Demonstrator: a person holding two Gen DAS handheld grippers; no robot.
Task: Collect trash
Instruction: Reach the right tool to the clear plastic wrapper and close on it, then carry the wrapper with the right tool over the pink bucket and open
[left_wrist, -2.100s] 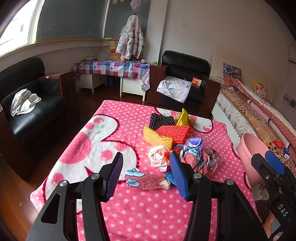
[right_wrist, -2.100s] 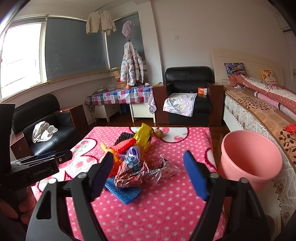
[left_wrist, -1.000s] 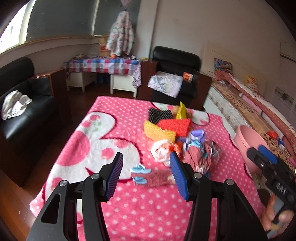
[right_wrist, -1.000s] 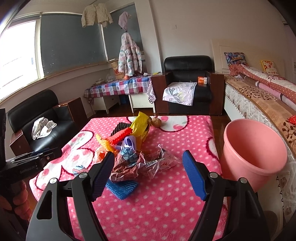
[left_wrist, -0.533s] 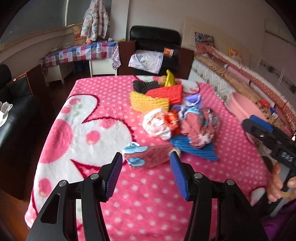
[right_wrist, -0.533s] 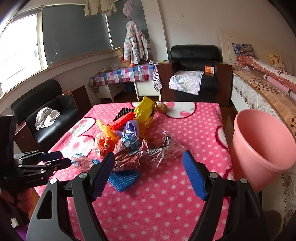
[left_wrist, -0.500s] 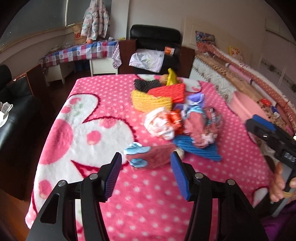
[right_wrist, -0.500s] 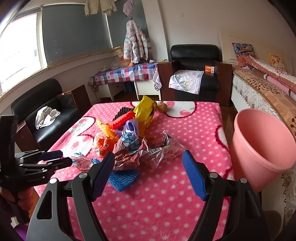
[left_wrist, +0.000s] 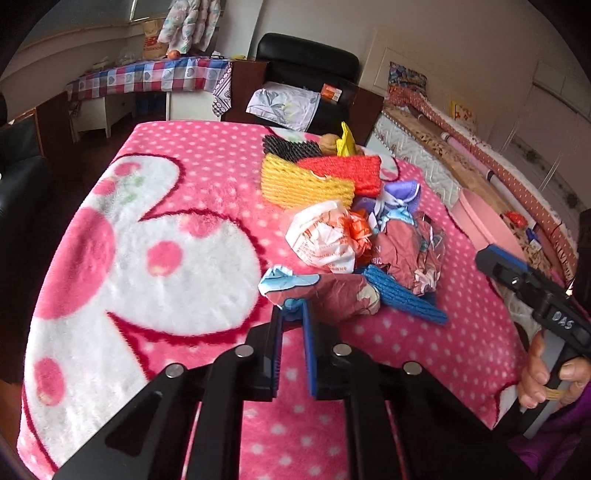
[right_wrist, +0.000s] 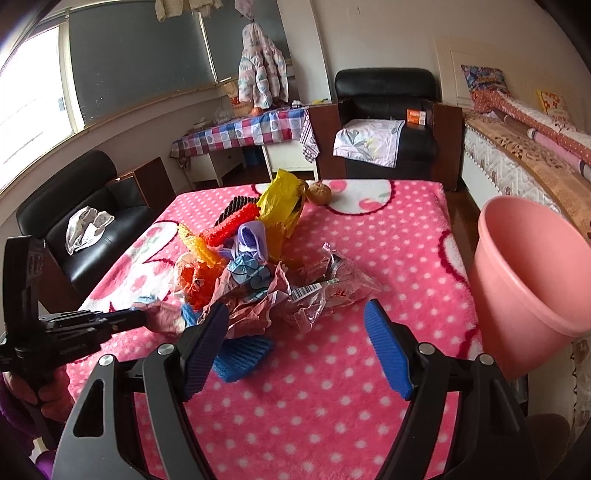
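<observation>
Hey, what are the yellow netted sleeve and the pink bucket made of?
The yellow netted sleeve looks like soft foam mesh, the fruit-wrapping kind: matte, with a puffy open lattice. The pink bucket looks like moulded plastic: smooth walls, faint sheen, rolled rim.

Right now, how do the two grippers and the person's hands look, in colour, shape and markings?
The left gripper and the right gripper share a black plastic frame with triangular cut-outs and silver bolts. Their fingers carry ribbed blue pads. White lettering marks each gripper body. Each bare hand emerges from a purple sleeve. No cables show.
</observation>
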